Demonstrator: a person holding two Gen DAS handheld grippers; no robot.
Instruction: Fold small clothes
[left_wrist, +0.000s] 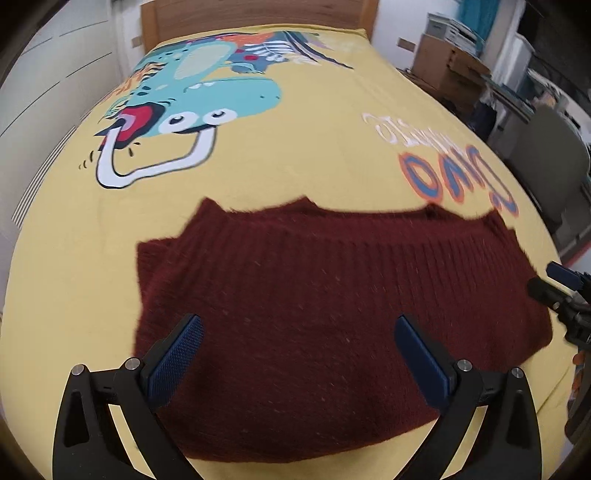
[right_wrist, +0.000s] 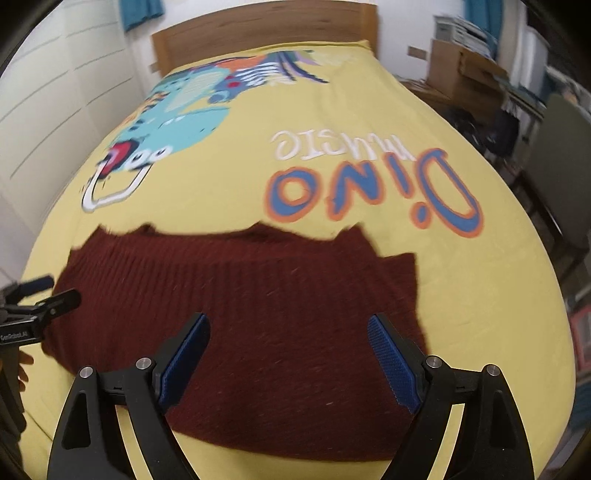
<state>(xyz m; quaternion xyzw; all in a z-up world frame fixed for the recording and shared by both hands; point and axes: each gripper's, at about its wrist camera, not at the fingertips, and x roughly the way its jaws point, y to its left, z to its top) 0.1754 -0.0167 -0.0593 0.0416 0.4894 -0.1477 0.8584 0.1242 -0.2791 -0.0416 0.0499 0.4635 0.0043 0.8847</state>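
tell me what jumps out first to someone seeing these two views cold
The dark red knitted sweater lies spread flat across the near part of the yellow bedspread, filling the middle of both views. Behind it, a turquoise cartoon dinosaur is printed toward the far left, and blue-and-orange "Dino" lettering toward the right. Both the left gripper and the right gripper hover open over the sweater's near edge, holding nothing.

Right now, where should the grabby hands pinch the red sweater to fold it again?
Probably by its two near corners. The sweater lies flat on the yellow bedspread, so come down from above onto the near edge, the open left gripper at one end, the open right gripper at the other.
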